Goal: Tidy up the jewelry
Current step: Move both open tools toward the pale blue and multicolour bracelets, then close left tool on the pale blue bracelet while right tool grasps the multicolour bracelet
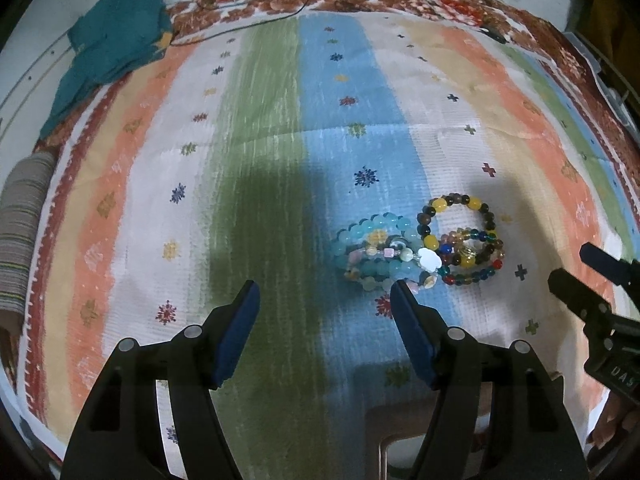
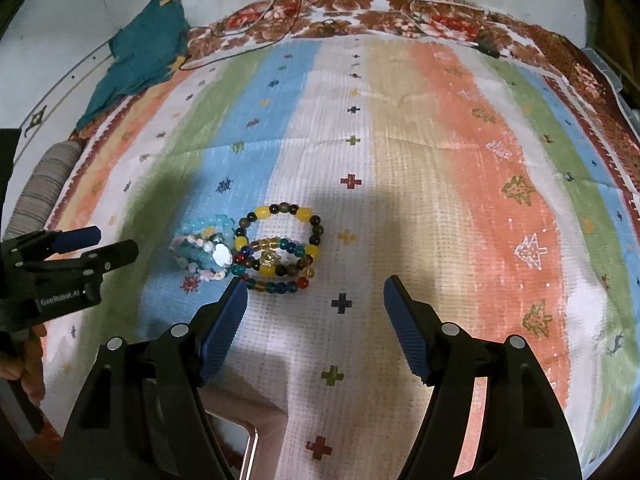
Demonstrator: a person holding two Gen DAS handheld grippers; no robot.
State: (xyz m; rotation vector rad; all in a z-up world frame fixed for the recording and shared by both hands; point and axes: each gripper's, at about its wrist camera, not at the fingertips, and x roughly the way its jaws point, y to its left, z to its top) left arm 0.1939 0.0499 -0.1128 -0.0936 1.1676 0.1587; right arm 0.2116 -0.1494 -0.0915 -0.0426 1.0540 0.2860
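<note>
Your left gripper (image 1: 325,294) hangs wide and empty beside the pale blue bracelets (image 1: 374,254), which touch the dark beaded bracelets (image 1: 464,240) mid-cloth (image 1: 260,120), nearer its front edge. Your right gripper (image 2: 316,294), equally wide, risks dragging both tangled piles together.

Beaded bracelets (image 1: 420,244) lie heaped on the striped cloth (image 1: 260,120), pale-blue ones touching multicoloured ones.
</note>
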